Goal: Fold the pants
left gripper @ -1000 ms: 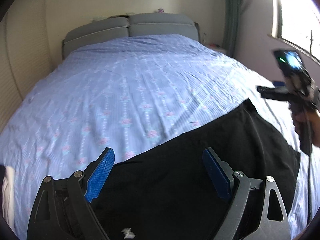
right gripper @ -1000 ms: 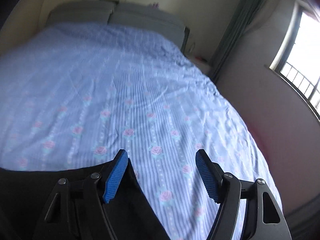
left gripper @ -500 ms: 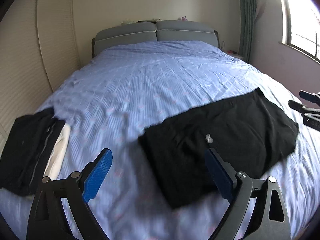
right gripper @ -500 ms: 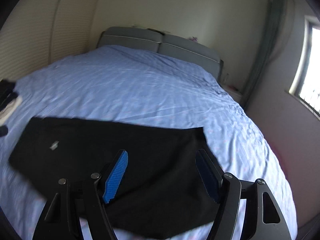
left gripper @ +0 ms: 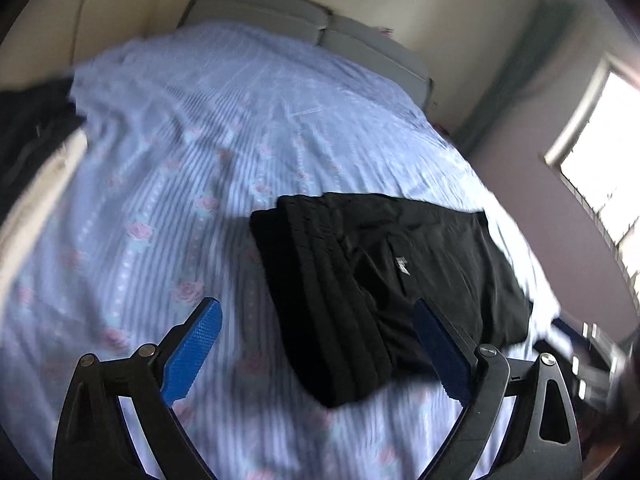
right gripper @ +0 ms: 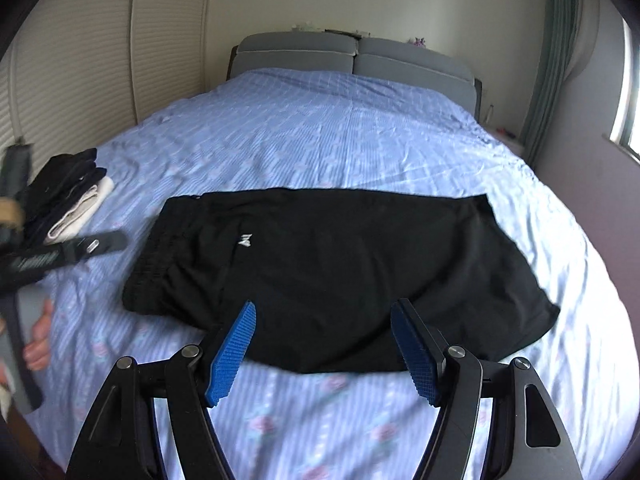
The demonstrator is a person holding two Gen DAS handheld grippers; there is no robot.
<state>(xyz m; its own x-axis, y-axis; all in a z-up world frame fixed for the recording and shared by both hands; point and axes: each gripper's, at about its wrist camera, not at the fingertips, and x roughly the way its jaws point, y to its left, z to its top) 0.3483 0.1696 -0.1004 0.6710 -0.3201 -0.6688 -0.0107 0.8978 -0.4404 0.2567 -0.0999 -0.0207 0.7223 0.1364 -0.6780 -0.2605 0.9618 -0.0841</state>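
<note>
black pants (right gripper: 340, 272) lie folded flat on the bed (right gripper: 320, 152) (floral blue sheet). left gripper (left gripper: 316, 356) and right gripper (right gripper: 324, 354) hover above, jaws released, grasping nothing.

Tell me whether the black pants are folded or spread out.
Folded. The black pants lie flat on the bed as one compact rectangle, waistband at the left, with no separate legs showing.

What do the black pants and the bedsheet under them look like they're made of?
Black pants: seemingly a thin, matte knit or sports fabric; it lies limp and flat, with a gathered ribbed waistband and a small white logo. Bedsheet: probably a light woven cotton or blend, matte, judging by the fine creases and the printed stripes and pink flowers. The exact fibre can't be told for either.
</note>
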